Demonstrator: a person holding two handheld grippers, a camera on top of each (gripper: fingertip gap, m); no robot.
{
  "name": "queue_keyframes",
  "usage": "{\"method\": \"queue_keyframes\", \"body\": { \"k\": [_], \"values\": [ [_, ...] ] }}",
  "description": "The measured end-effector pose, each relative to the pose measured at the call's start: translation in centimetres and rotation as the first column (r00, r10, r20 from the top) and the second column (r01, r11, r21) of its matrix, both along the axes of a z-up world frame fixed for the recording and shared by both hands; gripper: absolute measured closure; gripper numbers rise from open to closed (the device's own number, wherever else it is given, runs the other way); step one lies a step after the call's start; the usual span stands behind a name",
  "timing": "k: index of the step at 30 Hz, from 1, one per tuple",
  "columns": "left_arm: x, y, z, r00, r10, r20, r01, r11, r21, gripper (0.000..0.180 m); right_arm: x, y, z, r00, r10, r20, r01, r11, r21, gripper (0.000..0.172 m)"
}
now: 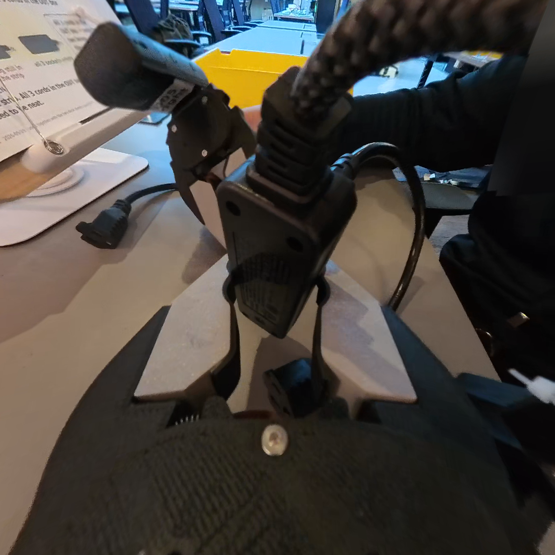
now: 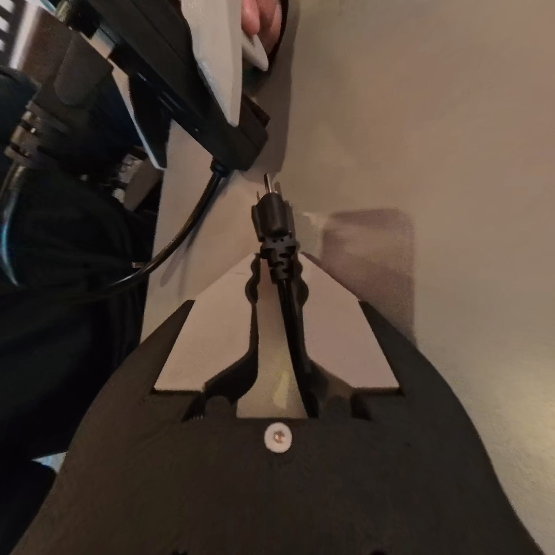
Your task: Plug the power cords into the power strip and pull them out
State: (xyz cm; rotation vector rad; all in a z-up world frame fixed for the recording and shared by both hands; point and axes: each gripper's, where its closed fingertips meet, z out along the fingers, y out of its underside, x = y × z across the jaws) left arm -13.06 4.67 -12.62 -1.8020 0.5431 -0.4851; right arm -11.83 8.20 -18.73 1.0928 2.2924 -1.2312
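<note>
In the left wrist view my left gripper (image 1: 276, 288) is shut on a black power strip (image 1: 279, 240) and holds it tilted up off the table, its back facing me. The strip's thick braided cord (image 1: 360, 45) leaves from its top end. A thin black cord (image 1: 416, 216) loops out from behind the strip on the right. In the right wrist view my right gripper (image 2: 277, 264) is shut on a black plug (image 2: 271, 219) at its ribbed neck. The prongs point at the power strip (image 2: 237, 138), a short gap away. The right gripper also shows in the left wrist view (image 1: 222, 177), just behind the strip.
A loose black cord connector (image 1: 102, 222) lies on the grey table (image 1: 75, 300) at the left. A printed sheet on a white stand (image 1: 45, 90) stands behind it. A yellow bin (image 1: 249, 72) is at the back. A person's dark sleeve (image 1: 450, 126) is at the right. My right fingertips sit around 8 centimetres from my left ones.
</note>
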Motion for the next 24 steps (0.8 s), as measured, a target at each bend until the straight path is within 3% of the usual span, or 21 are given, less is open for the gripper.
{"method": "queue_keyframes", "body": {
  "k": [3,7,11,13,16,19,24],
  "values": [
    [-0.3,0.2,-0.2,1.0,0.02,-0.011,-0.02,1.0,-0.012,0.13,0.1,-0.2,0.0,1.0,-0.008,-0.029,0.008,1.0,-0.023,0.154],
    [-2.0,1.1,-1.1,0.991,0.134,0.003,-0.133,0.987,-0.088,0.13,-0.4,0.3,0.2,0.946,0.015,-0.324,0.051,0.979,0.196,0.155],
    [-3.0,1.6,-1.2,0.977,0.203,0.06,-0.193,0.972,-0.132,0.13,-1.6,1.9,1.3,0.782,0.124,-0.611,0.244,0.842,0.482,0.156],
    [-3.2,1.8,-1.1,0.97,0.217,0.106,-0.2,0.967,-0.156,0.13,-1.9,1.9,1.5,0.715,0.202,-0.669,0.313,0.763,0.566,0.157],
    [-3.3,2.1,-0.9,0.952,0.236,0.193,-0.201,0.962,-0.185,0.131,-2.1,0.9,1.7,0.651,0.284,-0.704,0.36,0.701,0.616,0.159],
    [-3.5,2.4,-0.9,0.933,0.264,0.245,-0.213,0.953,-0.214,0.131,-2.3,0.1,1.8,0.674,0.26,-0.691,0.349,0.712,0.609,0.159],
    [-4.0,2.9,-0.5,0.896,0.302,0.326,-0.236,0.945,-0.226,0.131,-2.3,0.5,2.1,0.779,0.126,-0.614,0.336,0.743,0.579,0.159]
  ]
}}
